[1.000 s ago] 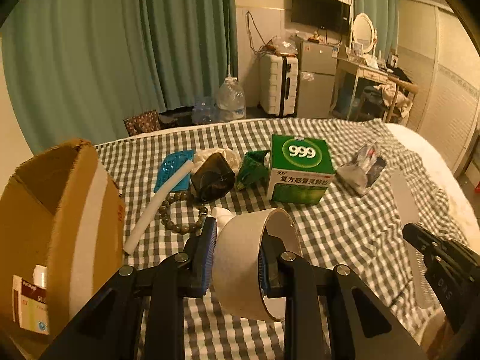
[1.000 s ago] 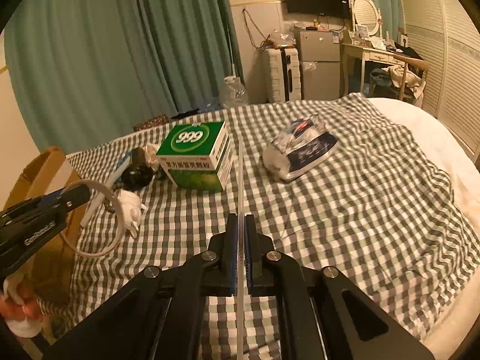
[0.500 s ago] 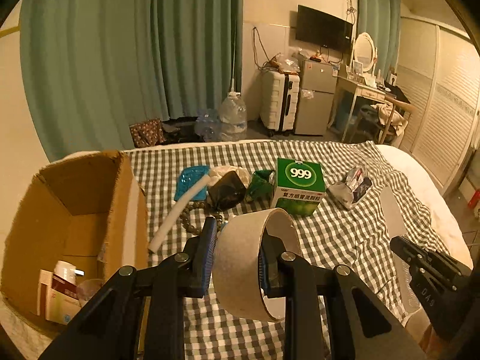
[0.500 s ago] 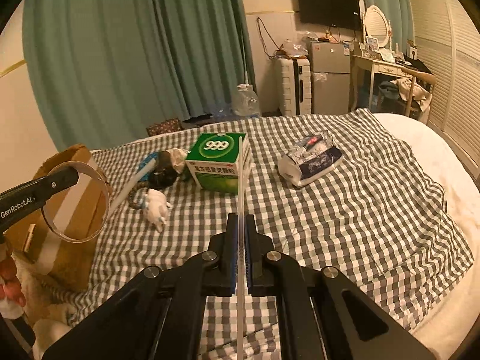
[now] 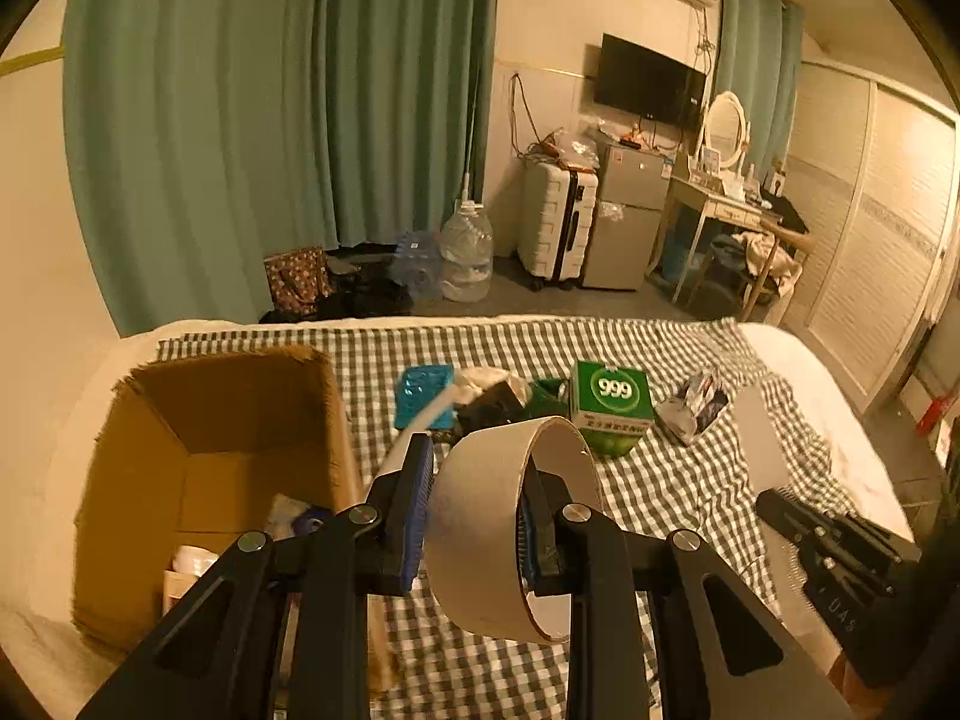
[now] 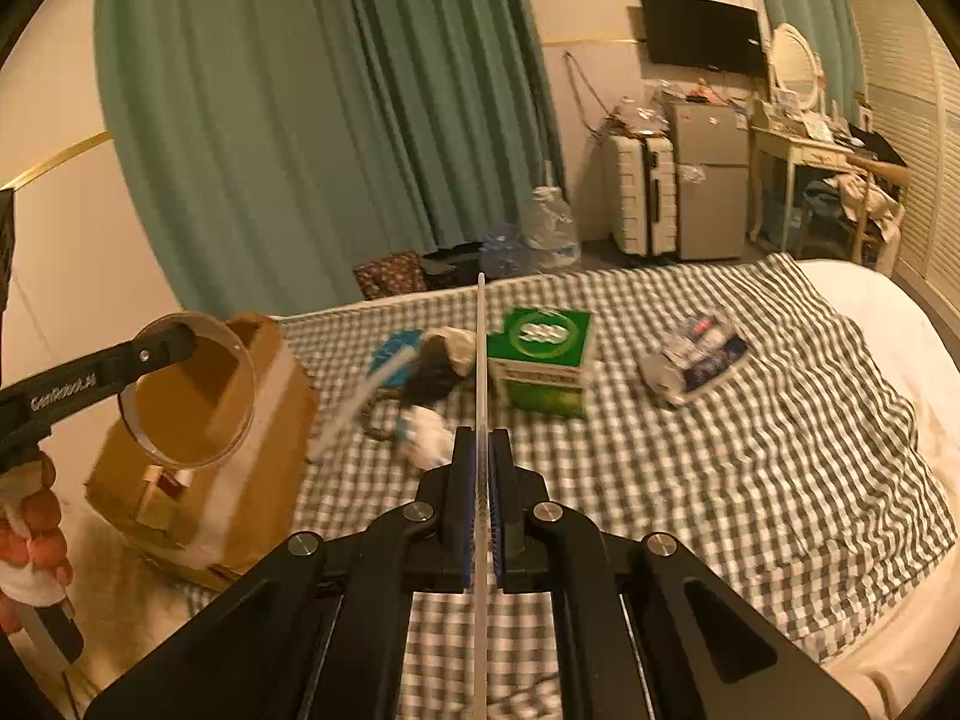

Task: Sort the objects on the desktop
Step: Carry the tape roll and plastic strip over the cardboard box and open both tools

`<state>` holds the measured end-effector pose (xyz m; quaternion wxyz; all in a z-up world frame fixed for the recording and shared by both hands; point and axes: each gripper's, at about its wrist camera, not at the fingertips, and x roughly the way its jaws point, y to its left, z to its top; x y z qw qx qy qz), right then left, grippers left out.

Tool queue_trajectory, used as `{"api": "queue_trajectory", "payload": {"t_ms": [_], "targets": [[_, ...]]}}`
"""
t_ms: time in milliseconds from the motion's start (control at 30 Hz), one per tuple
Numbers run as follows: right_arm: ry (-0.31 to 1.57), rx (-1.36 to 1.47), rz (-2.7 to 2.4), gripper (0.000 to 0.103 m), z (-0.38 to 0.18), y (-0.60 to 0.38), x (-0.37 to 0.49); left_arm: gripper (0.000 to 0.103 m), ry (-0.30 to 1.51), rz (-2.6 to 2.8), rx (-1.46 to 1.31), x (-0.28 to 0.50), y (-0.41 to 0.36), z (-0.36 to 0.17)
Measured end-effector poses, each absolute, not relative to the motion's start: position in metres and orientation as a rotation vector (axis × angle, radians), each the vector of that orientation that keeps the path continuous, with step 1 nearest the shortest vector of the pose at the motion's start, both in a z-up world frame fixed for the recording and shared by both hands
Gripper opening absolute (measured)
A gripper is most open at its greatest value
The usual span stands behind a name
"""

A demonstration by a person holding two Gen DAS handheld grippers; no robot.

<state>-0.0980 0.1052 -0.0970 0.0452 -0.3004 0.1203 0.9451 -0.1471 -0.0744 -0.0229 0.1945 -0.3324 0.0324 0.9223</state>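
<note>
Two black fingers of the left gripper (image 5: 474,510) clamp a tape roll (image 5: 510,531) in the left wrist view, one blue pad on its outer band and the other inside the ring, so the roll hangs in the air at the frame's centre. At 9 o'clock from it sits an open cardboard box (image 5: 210,468) with small packages at its bottom, resting on the checked bedspread (image 5: 672,480). At 12 o'clock lie a blue packet (image 5: 420,396), a white tube (image 5: 420,420) and a green medicine box (image 5: 609,408), with a crumpled plastic pack (image 5: 696,405) at 1 o'clock. Toward 4 o'clock the right gripper enters, holding a pale flat strip. In the right wrist view, the right gripper (image 6: 480,516) is closed on that thin flat strip (image 6: 480,372), seen edge-on and running straight up to 12 o'clock. At 9 o'clock the left gripper holds the roll in front of the cardboard box; the medicine box sits just right of the strip.
</note>
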Motion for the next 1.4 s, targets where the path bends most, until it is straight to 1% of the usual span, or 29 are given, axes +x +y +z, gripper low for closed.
{"api": "queue_trajectory", "payload": {"t_ms": [167, 267, 433, 633, 800, 1000, 1100, 1133, 1167, 1200, 1233, 1267, 1300, 1400], "targets": [[0.330, -0.890, 2.972, 0.004, -0.074, 0.069, -0.106, 0.025, 0.146, 2.652, -0.962, -0.150, -0.103, -0.006], [0.348, -0.879, 3.039, 0.004, -0.059, 0.045, -0.113, 0.025, 0.112, 2.673, -0.993, -0.151, -0.127, -0.003], [0.357, -0.919, 3.130, 0.004, -0.047, 0.003, -0.132, 0.025, 0.109, 2.736, -0.976, -0.153, -0.158, -0.007], [0.270, -1.008, 3.197, 0.004, -0.055, -0.054, -0.158, 0.025, 0.050, 2.800, -1.017, -0.165, -0.202, -0.025], [0.248, -1.116, 3.210, 0.004, -0.073, -0.092, -0.186, 0.025, 0.013, 2.830, -1.056, -0.174, -0.236, -0.043], [0.203, -1.199, 3.196, 0.004, -0.092, -0.117, -0.213, 0.025, -0.002, 2.830, -1.061, -0.180, -0.249, -0.056], [0.230, -1.202, 3.178, 0.004, -0.094, -0.119, -0.225, 0.025, 0.000, 2.817, -1.068, -0.180, -0.249, -0.061], [0.242, -1.191, 3.172, 0.006, -0.093, -0.119, -0.227, 0.027, 0.008, 2.822, -1.071, -0.179, -0.250, -0.063], [0.241, -1.195, 3.165, 0.011, -0.093, -0.120, -0.232, 0.034, 0.018, 2.827, -1.077, -0.179, -0.249, -0.063], [0.234, -1.204, 3.154, 0.040, -0.092, -0.122, -0.235, 0.058, 0.031, 2.831, -1.091, -0.179, -0.248, -0.065], [0.232, -1.207, 3.137, 0.057, -0.091, -0.121, -0.239, 0.071, 0.047, 2.844, -1.104, -0.179, -0.247, -0.065], [0.256, -1.178, 3.125, 0.078, -0.089, -0.118, -0.239, 0.093, 0.077, 2.896, -1.116, -0.179, -0.248, -0.066], [0.287, -1.129, 3.126, 0.079, -0.085, -0.114, -0.237, 0.099, 0.092, 2.933, -1.104, -0.177, -0.248, -0.066], [0.307, -1.113, 3.127, 0.079, -0.078, -0.105, -0.237, 0.099, 0.119, 2.934, -1.097, -0.171, -0.245, -0.068]]}}
